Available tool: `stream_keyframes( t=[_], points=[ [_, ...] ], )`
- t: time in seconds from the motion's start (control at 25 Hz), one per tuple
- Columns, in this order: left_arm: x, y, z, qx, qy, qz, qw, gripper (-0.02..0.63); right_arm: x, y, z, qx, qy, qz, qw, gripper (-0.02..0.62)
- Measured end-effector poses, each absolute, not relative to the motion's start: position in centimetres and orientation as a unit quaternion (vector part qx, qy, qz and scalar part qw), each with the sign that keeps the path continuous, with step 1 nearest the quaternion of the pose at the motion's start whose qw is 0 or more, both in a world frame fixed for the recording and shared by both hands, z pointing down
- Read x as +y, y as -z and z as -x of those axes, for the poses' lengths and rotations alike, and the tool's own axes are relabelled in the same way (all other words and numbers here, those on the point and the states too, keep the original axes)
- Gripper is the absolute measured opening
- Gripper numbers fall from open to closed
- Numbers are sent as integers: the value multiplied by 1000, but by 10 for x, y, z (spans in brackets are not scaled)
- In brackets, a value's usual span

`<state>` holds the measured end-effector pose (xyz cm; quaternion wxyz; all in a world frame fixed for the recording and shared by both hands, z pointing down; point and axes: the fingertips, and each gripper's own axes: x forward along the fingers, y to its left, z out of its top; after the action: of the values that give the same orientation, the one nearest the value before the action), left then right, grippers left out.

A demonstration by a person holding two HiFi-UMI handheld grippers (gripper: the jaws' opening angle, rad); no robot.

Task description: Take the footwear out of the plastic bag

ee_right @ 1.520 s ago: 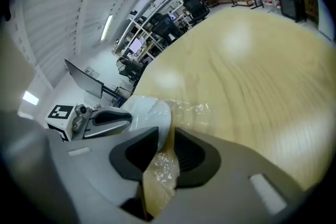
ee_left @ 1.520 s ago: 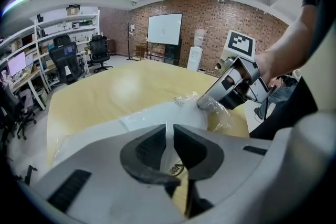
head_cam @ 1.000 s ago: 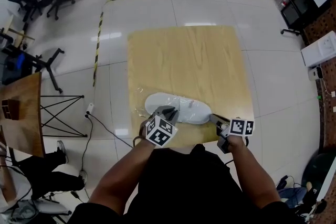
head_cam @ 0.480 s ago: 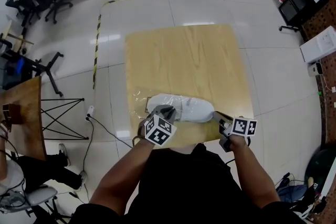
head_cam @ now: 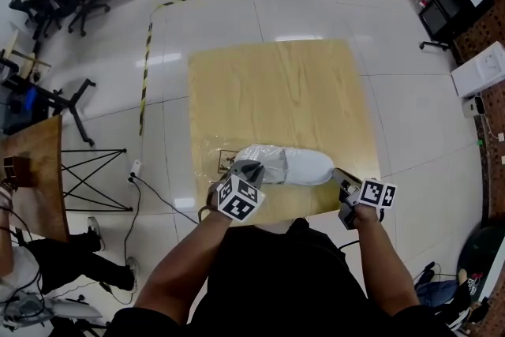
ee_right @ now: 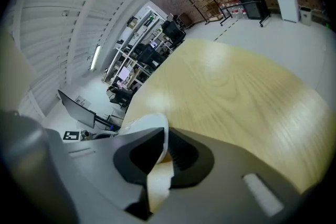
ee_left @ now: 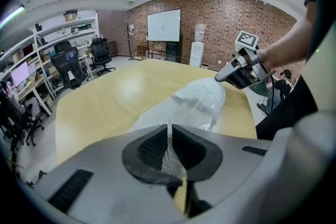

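A square wooden table [head_cam: 276, 91] filled the middle of the head view. Near its front edge lay a white shoe [head_cam: 304, 166], its left part wrapped in a crinkled clear plastic bag [head_cam: 229, 162] and its right end pointing toward the right-hand corner. The left gripper [head_cam: 246, 167] was clamped on a fold of the bag's film. The right gripper [head_cam: 341, 179] was clamped on the shoe's thin white edge. To pull well, the left would probably need to hold the bag low and steady. The right could then draw the shoe straight along its length, slowly, so the film neither snags nor slips free.
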<state>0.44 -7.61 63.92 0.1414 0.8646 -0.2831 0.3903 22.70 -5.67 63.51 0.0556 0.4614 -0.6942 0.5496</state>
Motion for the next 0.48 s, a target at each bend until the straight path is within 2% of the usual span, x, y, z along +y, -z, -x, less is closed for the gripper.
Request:
stream_keyframes(
  t=[0.48],
  points=[
    [-75, -642, 3, -285, -397, -861, 142, 35, -57, -636, -240, -690, -543, -475, 59, 26]
  ],
)
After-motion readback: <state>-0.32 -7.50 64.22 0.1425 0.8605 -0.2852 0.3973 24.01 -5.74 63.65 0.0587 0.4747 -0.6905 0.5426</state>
